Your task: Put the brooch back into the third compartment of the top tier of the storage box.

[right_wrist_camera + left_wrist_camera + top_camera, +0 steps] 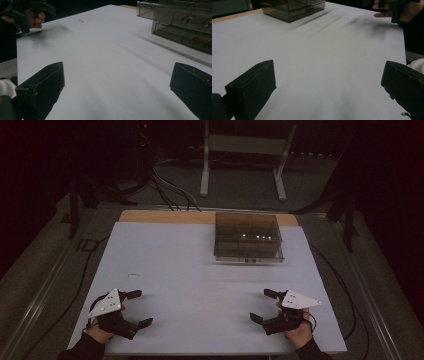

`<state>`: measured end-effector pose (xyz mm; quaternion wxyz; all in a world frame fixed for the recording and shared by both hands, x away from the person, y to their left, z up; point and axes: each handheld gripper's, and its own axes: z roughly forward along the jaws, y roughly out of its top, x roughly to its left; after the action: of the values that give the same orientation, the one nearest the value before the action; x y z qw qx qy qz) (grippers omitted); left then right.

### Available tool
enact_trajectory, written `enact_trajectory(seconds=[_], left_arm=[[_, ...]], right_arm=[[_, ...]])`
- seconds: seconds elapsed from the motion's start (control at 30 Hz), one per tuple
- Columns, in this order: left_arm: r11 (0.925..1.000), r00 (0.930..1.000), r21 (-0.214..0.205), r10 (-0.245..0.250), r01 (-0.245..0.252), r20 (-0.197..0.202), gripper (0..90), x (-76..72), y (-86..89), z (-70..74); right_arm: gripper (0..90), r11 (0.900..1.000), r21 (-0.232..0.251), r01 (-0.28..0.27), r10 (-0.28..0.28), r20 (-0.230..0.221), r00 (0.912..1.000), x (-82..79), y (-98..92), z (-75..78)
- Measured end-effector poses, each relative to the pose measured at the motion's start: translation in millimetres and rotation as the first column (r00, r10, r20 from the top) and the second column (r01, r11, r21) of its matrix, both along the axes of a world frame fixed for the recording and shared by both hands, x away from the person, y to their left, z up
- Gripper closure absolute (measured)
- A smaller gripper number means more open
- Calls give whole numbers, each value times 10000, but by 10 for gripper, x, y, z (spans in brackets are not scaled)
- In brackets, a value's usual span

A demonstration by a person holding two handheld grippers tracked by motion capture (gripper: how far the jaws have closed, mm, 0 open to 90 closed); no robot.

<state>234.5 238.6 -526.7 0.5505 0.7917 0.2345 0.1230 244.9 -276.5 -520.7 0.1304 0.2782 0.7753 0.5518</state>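
A: Starting at the left of the high view: the left gripper point(137, 308) sits near the front left corner of the desk point(200, 285); its 2 jaws are spread wide, nothing between them; the hand behind it rests at the desk's near edge.

B: Its own camera agrees; the 2 black jaws stand far apart over bare white surface; the other hand shows at the top right of that view.

A: A little beyond the left gripper lies a small pale object point(133, 275), well apart from it; too small to tell what it is; the right gripper view shows it as a tiny light speck far off.

B: Middle of the desk is plain white sheet; a strip of wood shows along the far edge.

A: Further right, at the far side, stands the smoky transparent box point(248, 236), with compartments inside and small bright items in them; I cannot tell what they are.

B: Then the right gripper point(263, 305), near the front right corner; jaws likewise spread wide and holding nothing; it is well apart from the box and points toward the desk's middle.
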Motion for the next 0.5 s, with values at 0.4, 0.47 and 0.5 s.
enact_trajectory(seconds=[0.4, 0.47, 0.5], left_arm=[[9964, 9966, 352, -760, 771, -324, 5, -23, -80, 44], [9962, 9960, 270, -812, 823, -384, 5, -19, -88, 58], [9961, 9960, 294, -823, 834, -346, 5, -16, -93, 68]], right_arm=[[0, 10000, -5, -35, 35, 100, 9999, -13, 35, 36], [0, 10000, 9, -57, 57, 143, 9999, -14, 41, 42], [0, 10000, 61, -70, 69, 140, 9999, -16, 42, 44]])
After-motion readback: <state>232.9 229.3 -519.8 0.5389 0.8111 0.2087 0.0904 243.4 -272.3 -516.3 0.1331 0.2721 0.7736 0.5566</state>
